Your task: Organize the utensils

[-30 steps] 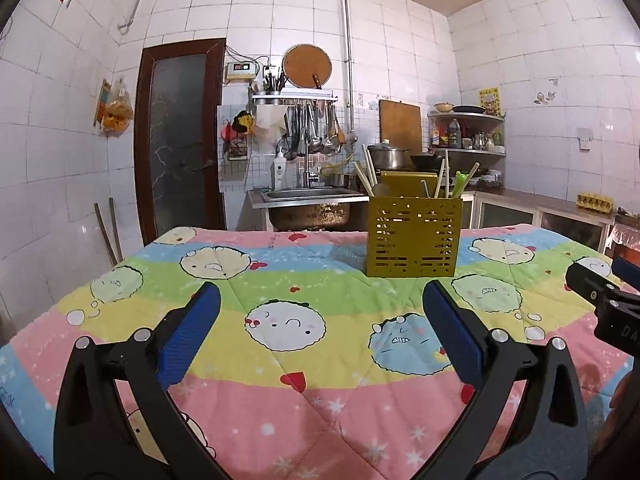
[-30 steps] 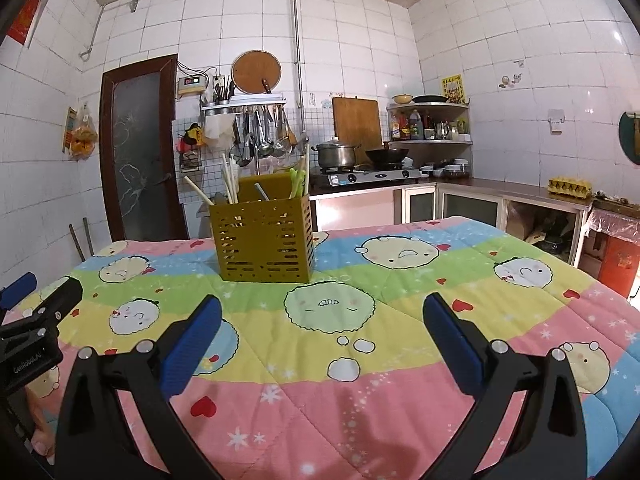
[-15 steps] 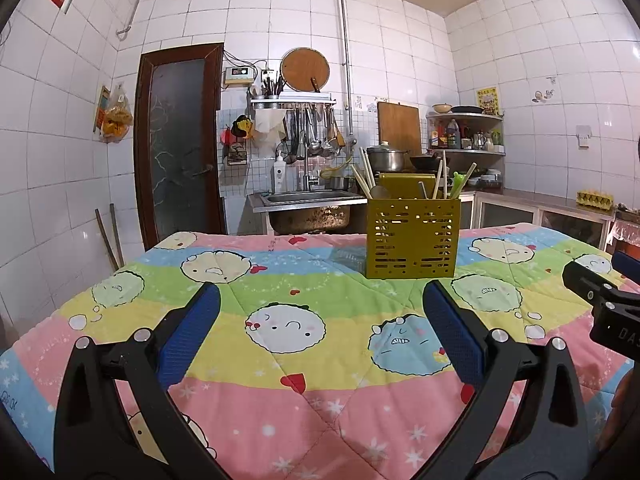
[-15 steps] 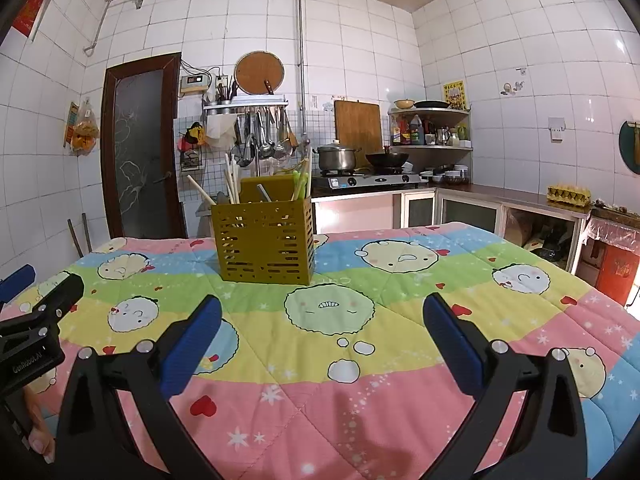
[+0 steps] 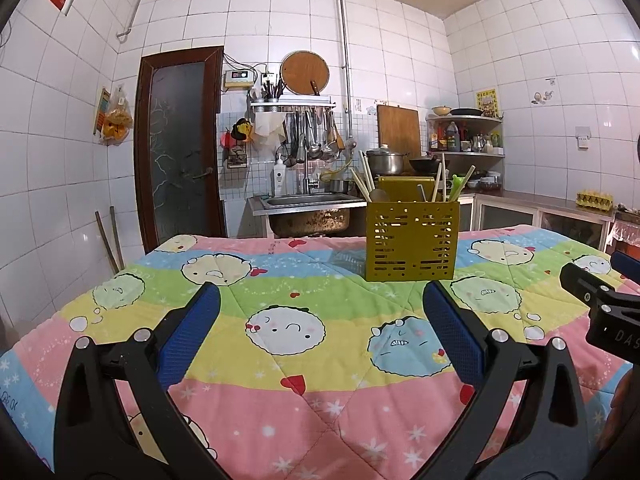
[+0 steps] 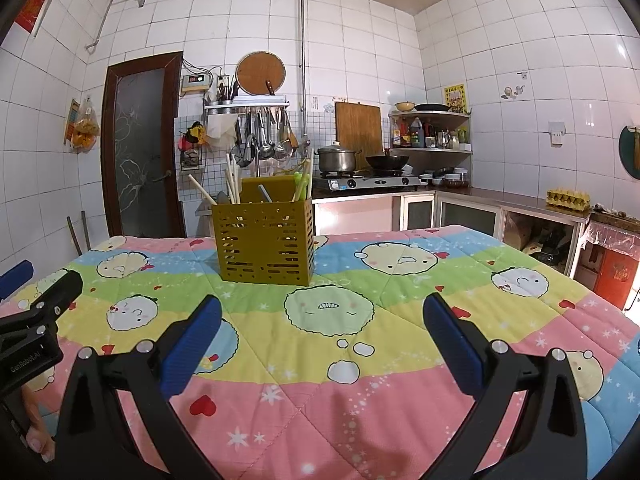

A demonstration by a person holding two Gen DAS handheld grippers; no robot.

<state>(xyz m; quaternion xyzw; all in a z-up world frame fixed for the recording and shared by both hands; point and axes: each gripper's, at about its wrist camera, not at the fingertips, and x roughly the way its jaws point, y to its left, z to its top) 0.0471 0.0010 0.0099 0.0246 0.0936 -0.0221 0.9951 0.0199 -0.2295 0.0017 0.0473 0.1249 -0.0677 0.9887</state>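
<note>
Bare quilt [image 5: 320, 304] up to utensil caddy [image 5: 412, 240]

Each hand-held gripper [image 5: 320, 320] has black arms, silver screws and ribbed blue pads [image 5: 188, 336].

White-tiled walls [image 5: 400, 48] (dark door [image 5: 180, 140])

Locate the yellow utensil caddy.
The caddy stands on the quilt's far side: right of centre in the left view, left of centre in the right.
</note>
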